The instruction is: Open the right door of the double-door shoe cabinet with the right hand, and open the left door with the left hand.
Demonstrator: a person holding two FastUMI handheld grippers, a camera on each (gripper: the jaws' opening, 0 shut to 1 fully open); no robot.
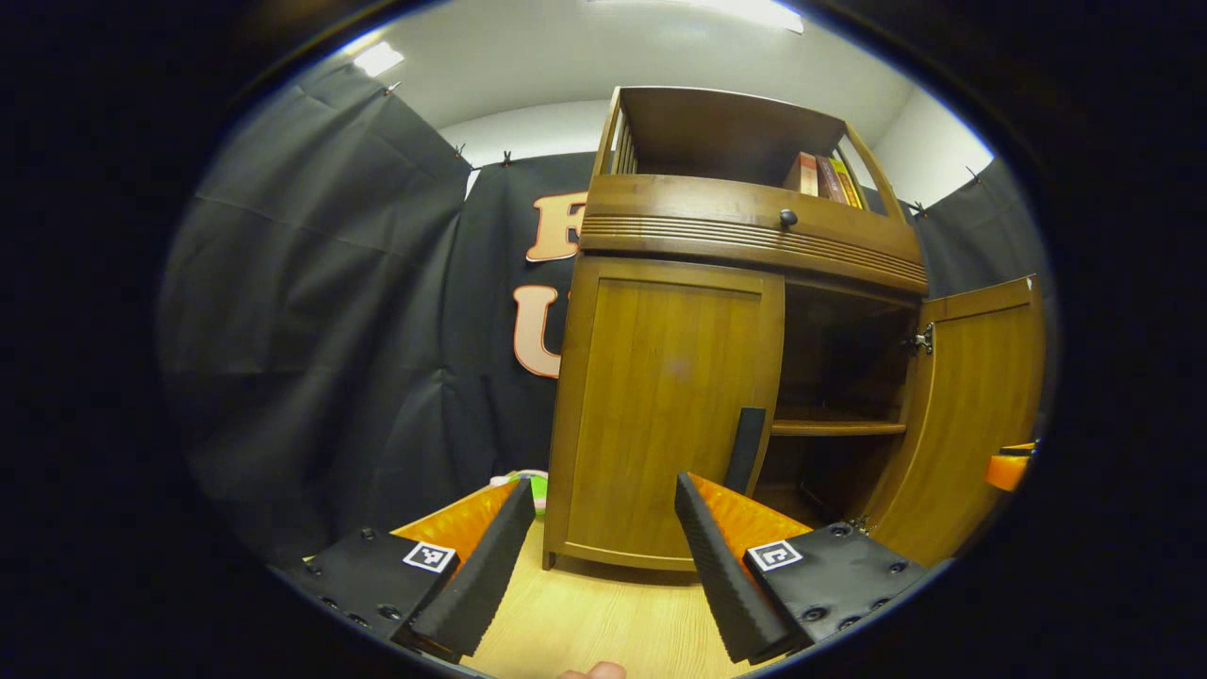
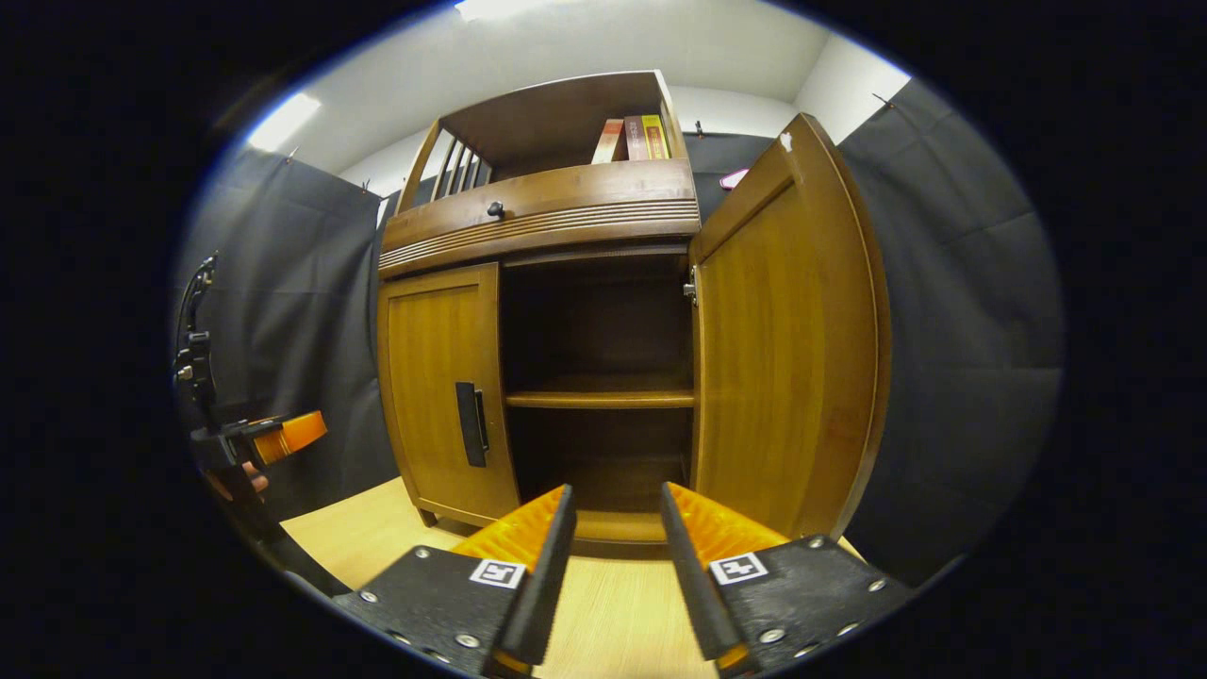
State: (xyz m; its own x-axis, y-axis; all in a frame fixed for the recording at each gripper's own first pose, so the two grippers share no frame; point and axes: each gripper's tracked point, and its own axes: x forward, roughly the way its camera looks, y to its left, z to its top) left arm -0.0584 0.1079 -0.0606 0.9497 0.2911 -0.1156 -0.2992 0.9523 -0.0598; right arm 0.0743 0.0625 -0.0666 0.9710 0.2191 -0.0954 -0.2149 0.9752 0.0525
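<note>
The wooden shoe cabinet (image 1: 754, 236) (image 2: 537, 212) stands on a pale wood floor. Its right door (image 1: 976, 415) (image 2: 787, 339) is swung wide open, baring a dark inside with one shelf (image 2: 599, 399). Its left door (image 1: 665, 415) (image 2: 438, 387) is closed, with a dark vertical handle (image 1: 747, 448) (image 2: 469, 424) near its inner edge. My left gripper (image 1: 603, 514) is open, a short way in front of the left door, holding nothing. My right gripper (image 2: 615, 523) is open before the open compartment, empty. The left gripper (image 2: 283, 436) also appears at the left edge of the right gripper view, and the right gripper (image 1: 1011, 465) at the right edge of the left gripper view.
Books (image 1: 830, 177) (image 2: 634, 139) stand in the cabinet's top shelf above a drawer with a round knob (image 1: 788, 219) (image 2: 494, 208). A green and pink object (image 1: 536, 483) lies on the floor left of the cabinet. Black cloth walls surround the booth. A fingertip (image 1: 592, 670) shows at the bottom edge.
</note>
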